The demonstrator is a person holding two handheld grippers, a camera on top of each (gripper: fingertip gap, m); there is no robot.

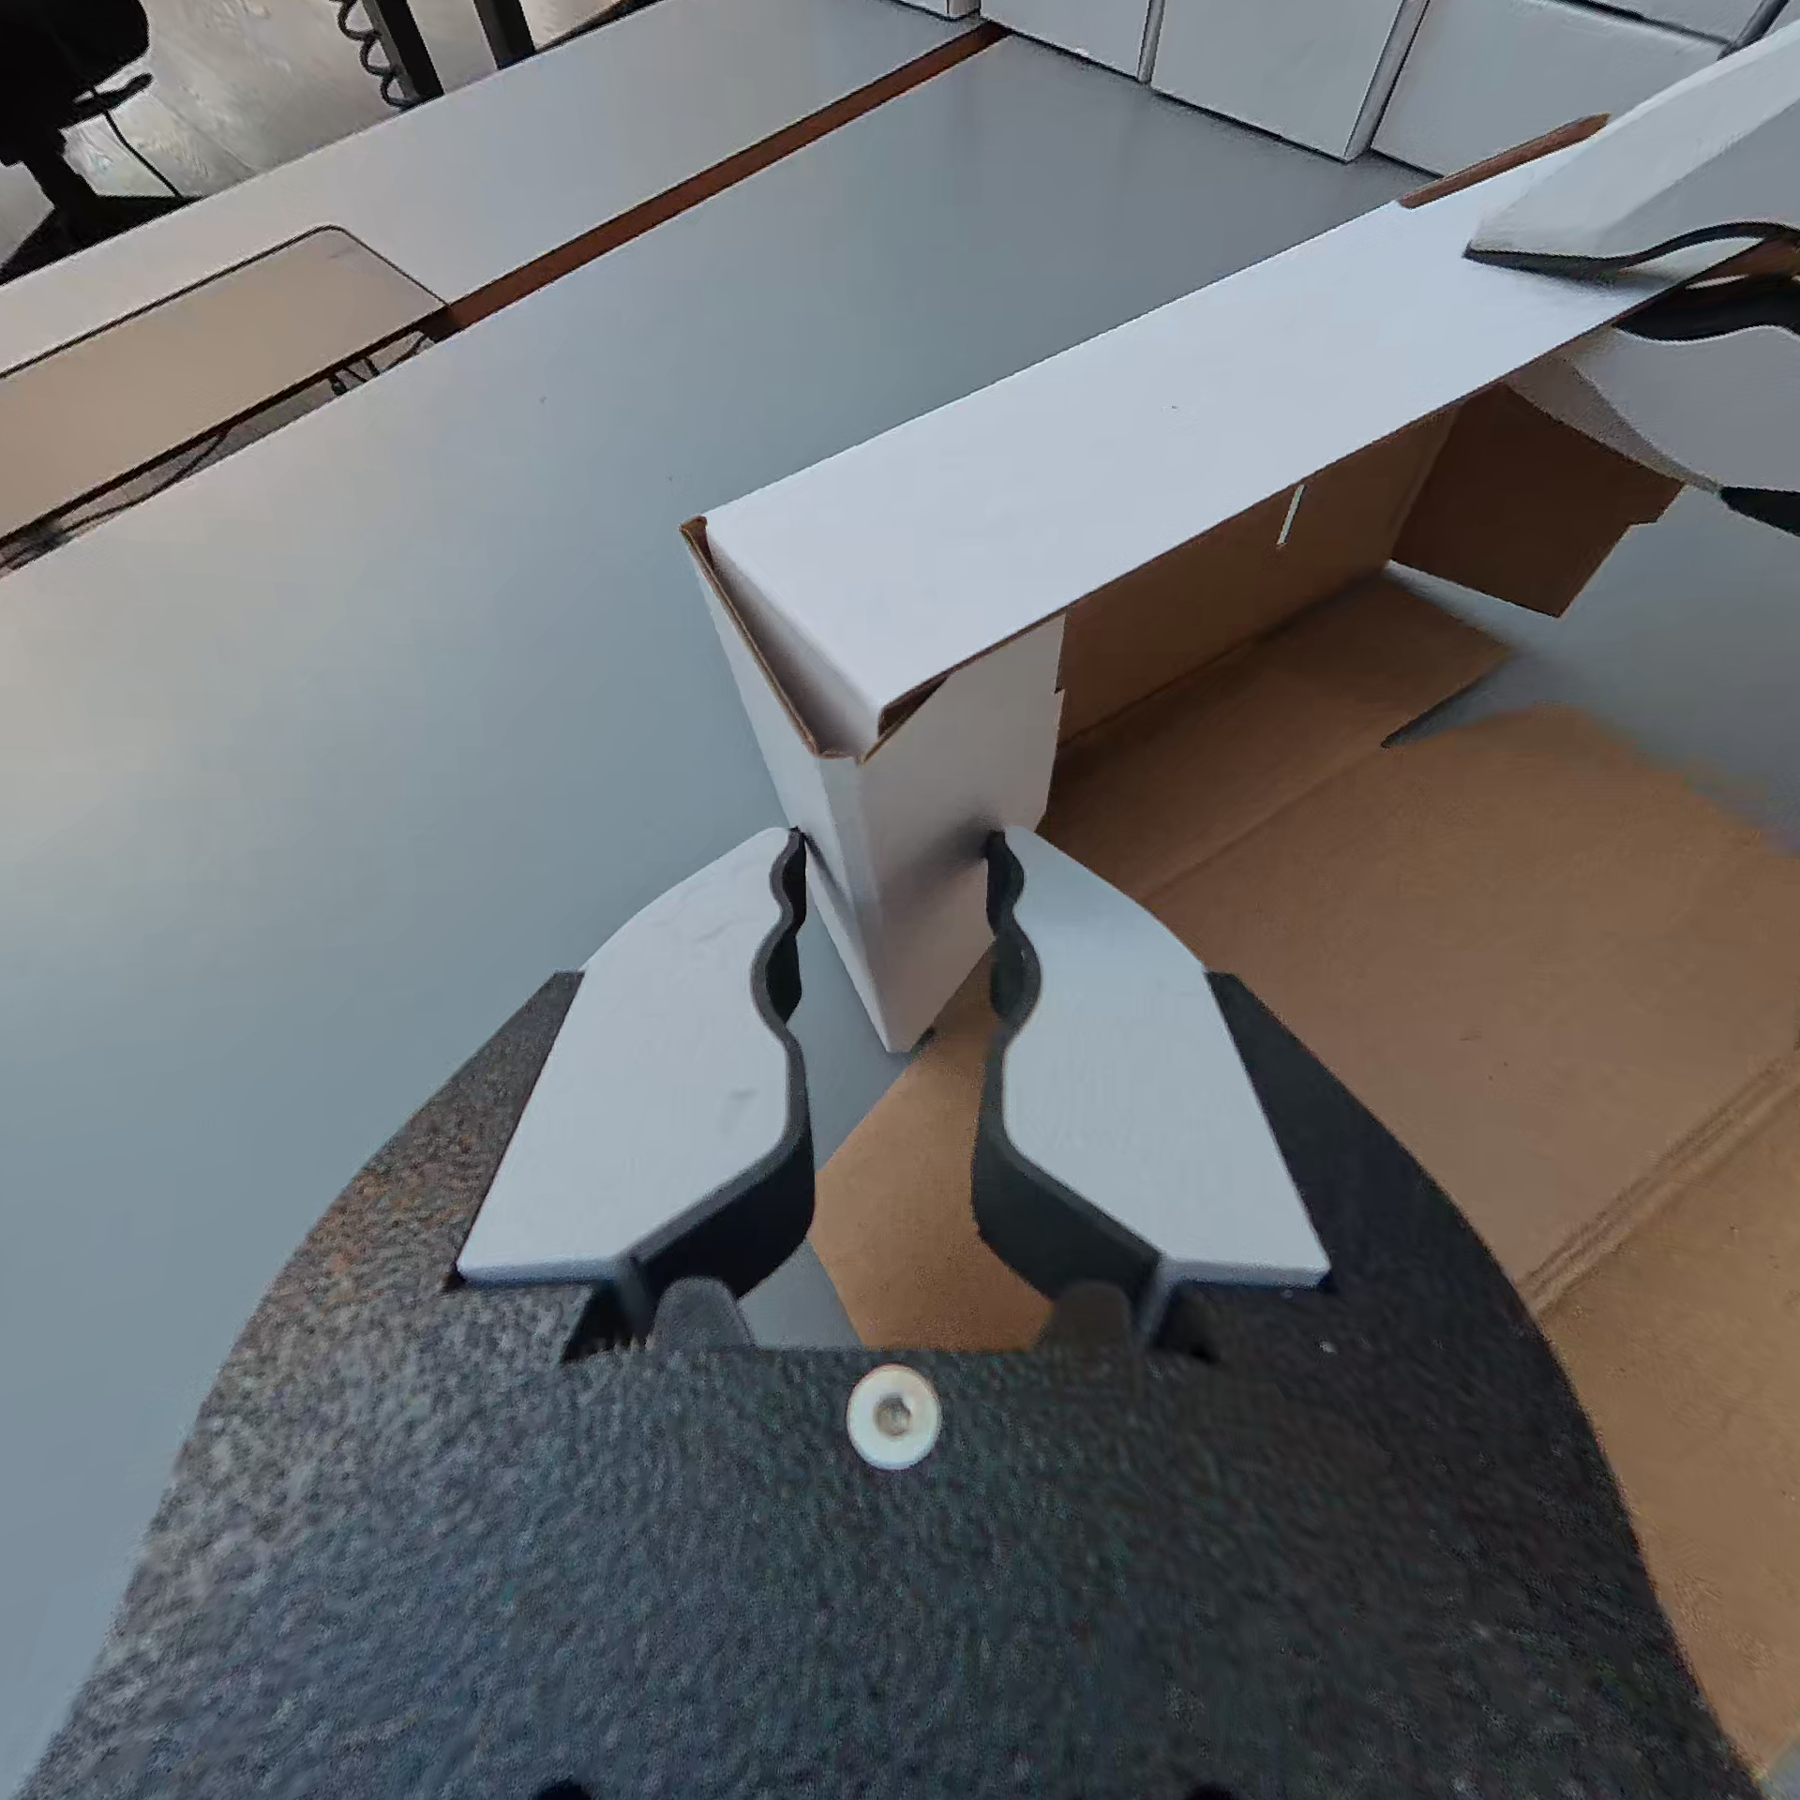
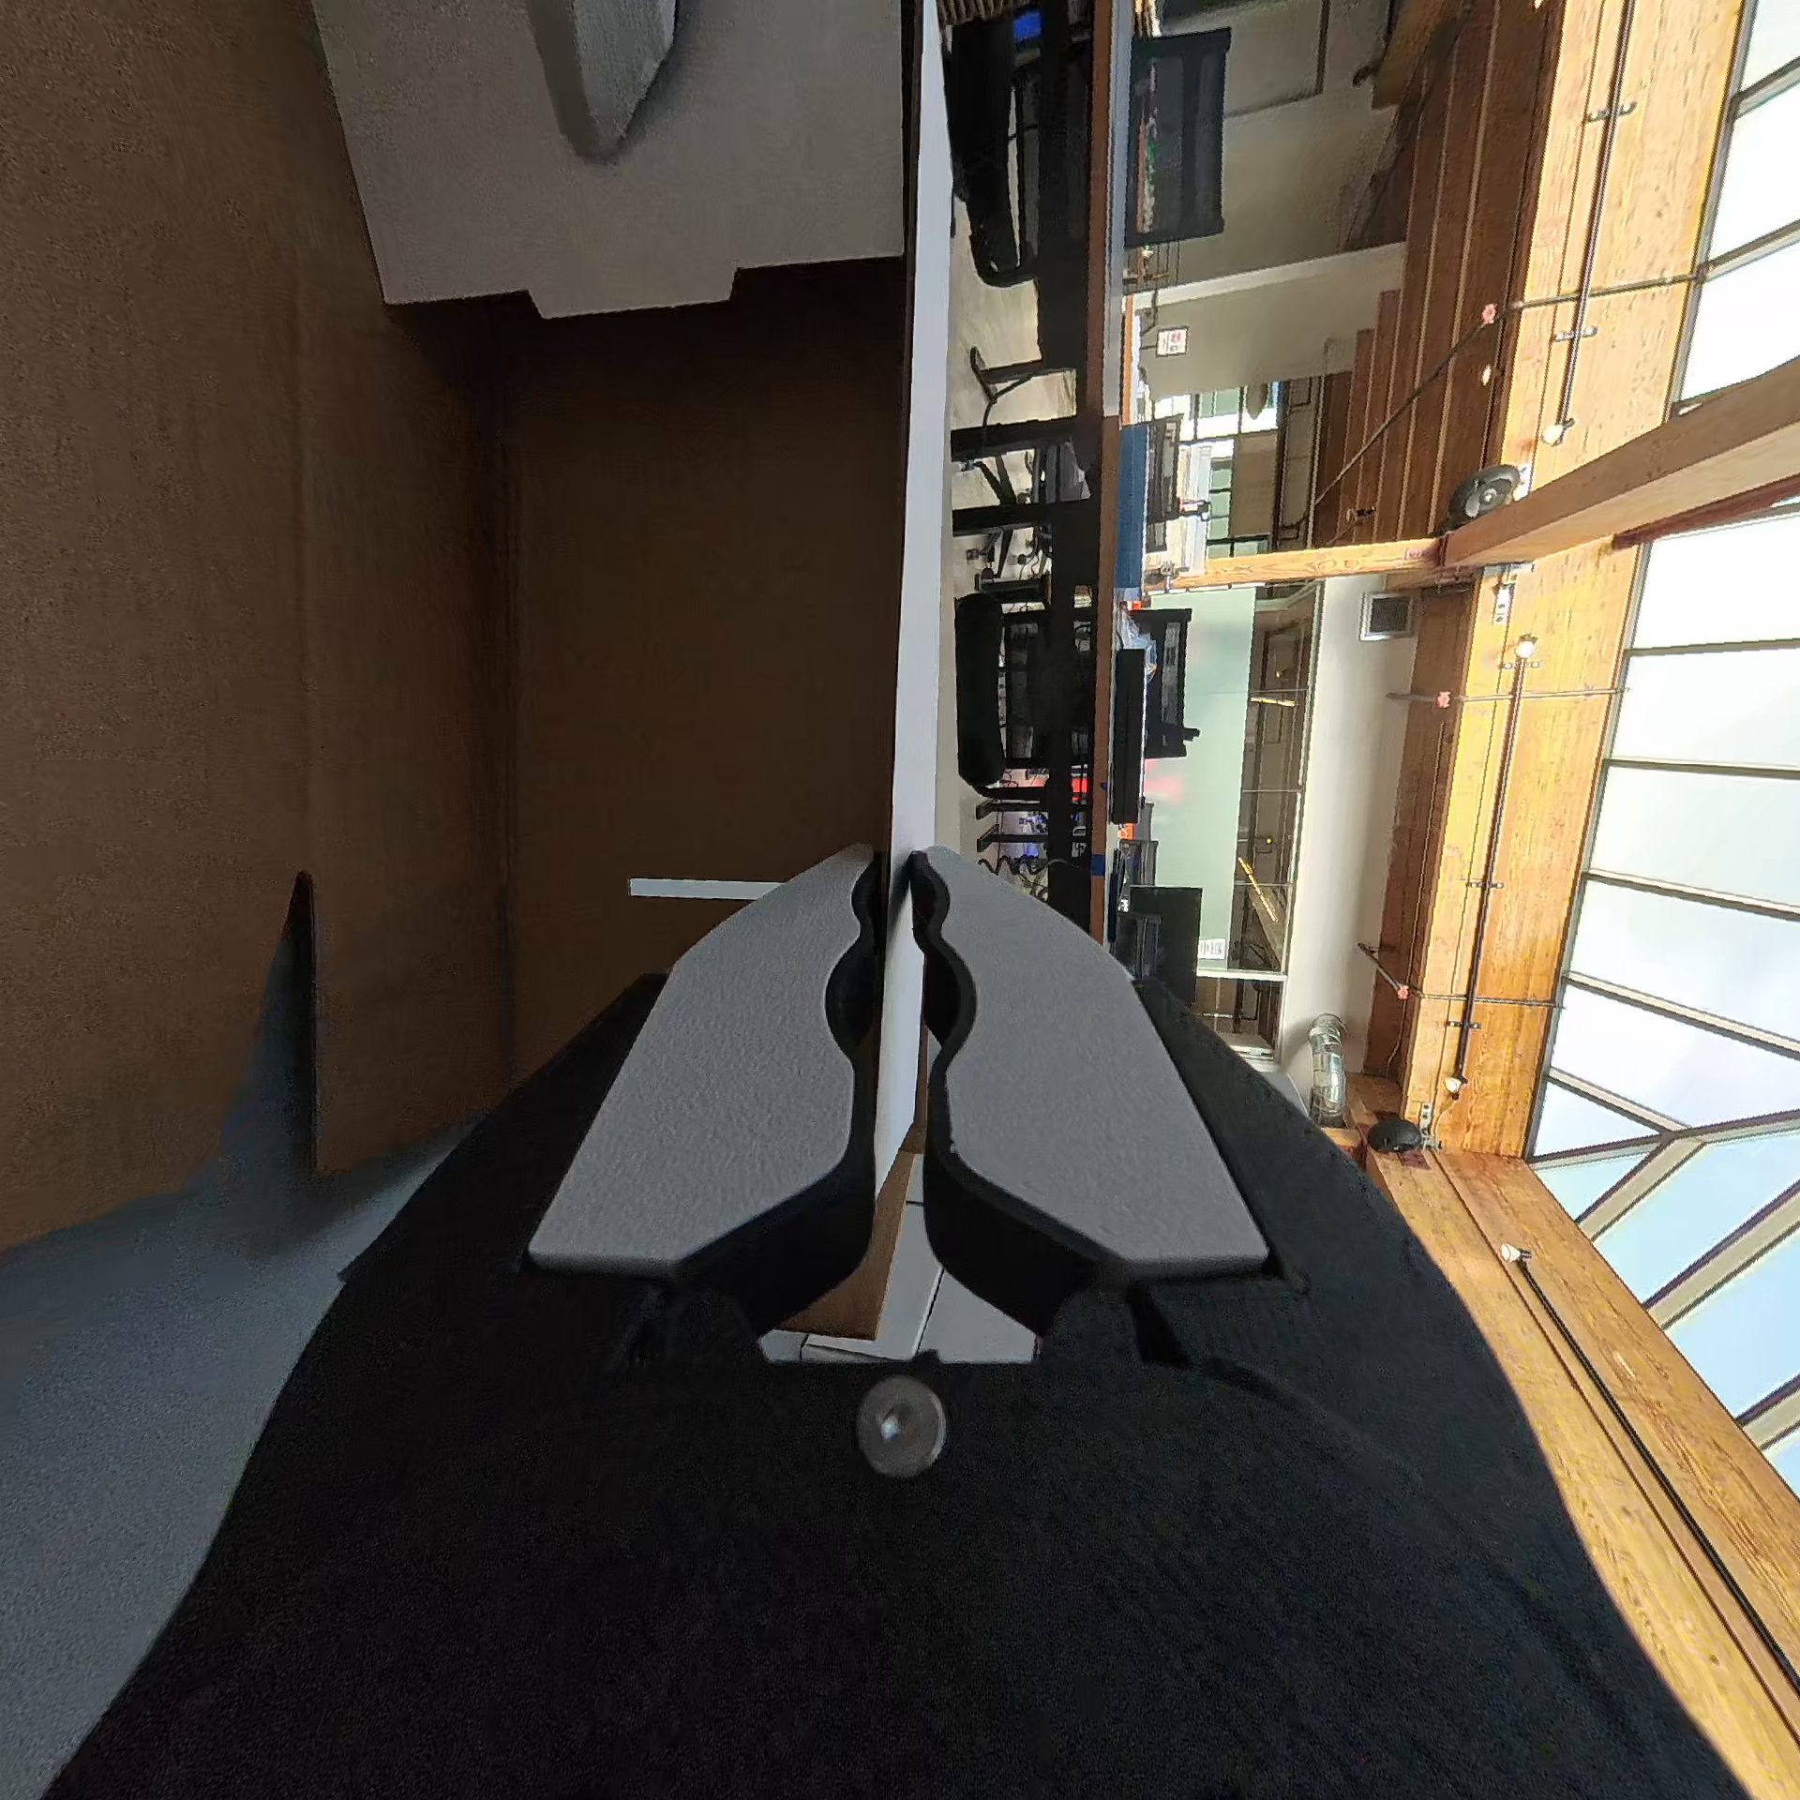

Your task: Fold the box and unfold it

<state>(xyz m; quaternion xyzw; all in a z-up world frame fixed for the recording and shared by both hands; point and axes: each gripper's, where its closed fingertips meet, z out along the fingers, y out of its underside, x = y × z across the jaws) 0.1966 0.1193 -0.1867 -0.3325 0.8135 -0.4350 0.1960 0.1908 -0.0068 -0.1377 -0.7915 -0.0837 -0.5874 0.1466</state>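
Observation:
A cardboard box, white outside and brown inside, lies partly folded on the grey table. Its brown base panel lies flat and one long side wall stands upright. My left gripper grips the near end corner of that wall, a finger touching each side. My right gripper is shut on the far end of the wall's long white top flap. In the right wrist view the right gripper clamps this flap, seen edge-on, with the brown inside to the left.
Several folded white boxes stand in a row at the table's far edge. A second desk lies beyond a gap to the left. The right wrist view shows office furniture and windows in the background.

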